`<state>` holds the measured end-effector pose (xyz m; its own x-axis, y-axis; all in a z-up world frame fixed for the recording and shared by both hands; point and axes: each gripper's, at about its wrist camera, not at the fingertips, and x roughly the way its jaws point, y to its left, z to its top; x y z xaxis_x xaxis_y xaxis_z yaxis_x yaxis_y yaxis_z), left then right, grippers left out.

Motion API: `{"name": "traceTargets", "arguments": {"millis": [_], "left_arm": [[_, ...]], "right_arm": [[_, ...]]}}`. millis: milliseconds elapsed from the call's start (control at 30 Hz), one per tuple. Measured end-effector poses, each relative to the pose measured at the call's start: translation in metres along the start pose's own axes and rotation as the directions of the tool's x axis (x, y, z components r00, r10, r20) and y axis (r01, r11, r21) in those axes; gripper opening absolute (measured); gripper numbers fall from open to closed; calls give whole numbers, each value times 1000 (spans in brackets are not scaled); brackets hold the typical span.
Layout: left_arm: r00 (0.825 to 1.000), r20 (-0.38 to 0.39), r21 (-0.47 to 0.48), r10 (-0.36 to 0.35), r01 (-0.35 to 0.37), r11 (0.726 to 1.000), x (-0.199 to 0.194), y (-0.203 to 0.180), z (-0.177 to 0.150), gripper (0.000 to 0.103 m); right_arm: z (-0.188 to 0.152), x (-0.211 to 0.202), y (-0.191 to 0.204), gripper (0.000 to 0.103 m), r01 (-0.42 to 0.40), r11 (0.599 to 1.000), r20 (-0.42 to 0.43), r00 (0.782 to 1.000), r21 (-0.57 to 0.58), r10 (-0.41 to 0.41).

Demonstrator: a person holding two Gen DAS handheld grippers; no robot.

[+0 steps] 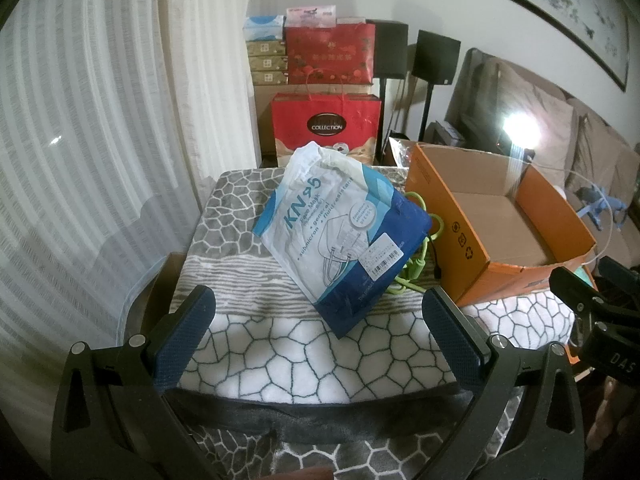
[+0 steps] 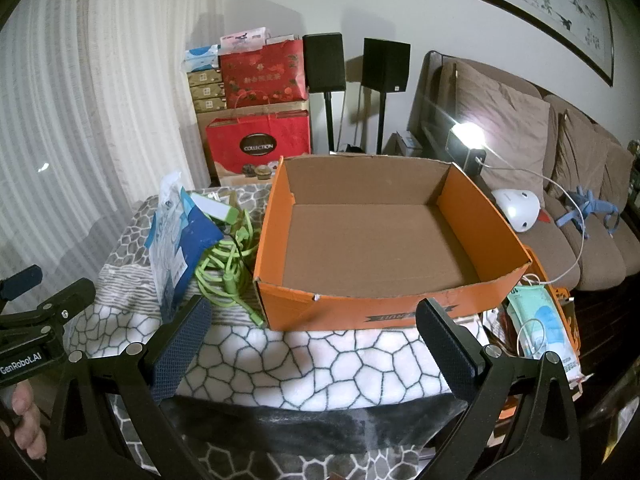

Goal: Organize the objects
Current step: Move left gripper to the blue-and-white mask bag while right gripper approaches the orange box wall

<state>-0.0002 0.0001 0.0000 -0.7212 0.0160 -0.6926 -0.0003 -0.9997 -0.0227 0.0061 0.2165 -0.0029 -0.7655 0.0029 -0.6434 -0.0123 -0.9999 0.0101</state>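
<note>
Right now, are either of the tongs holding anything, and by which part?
Nothing is held. The left tongs and right tongs are both open; the mask packet lies untouched beside the orange box.

I count one mask pack (image 1: 342, 236), one green cable (image 2: 226, 268), one orange box (image 2: 384, 312), two speakers (image 2: 324, 62), two red bags (image 1: 326, 124), two hand-held grippers (image 1: 320, 334).

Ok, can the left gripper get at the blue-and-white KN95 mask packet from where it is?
Probably yes: the left gripper has its jaws open, facing the blue-and-white KN95 mask packet, with only patterned blanket between them.
</note>
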Motion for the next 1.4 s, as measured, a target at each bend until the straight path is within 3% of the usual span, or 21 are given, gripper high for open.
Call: {"name": "traceTargets", "arguments": {"millis": [1167,1400], "left_arm": [[1000,-4,5,9,-9,1000,1,1,-6,103],[1000,-14,0,11,-11,1000,24,5,1,103]], "right_arm": [[0,9,1,103,-1,1000,-10,1000,2,2],[0,19,-4,103,9,1000,-16,1000,2,-9]]}}
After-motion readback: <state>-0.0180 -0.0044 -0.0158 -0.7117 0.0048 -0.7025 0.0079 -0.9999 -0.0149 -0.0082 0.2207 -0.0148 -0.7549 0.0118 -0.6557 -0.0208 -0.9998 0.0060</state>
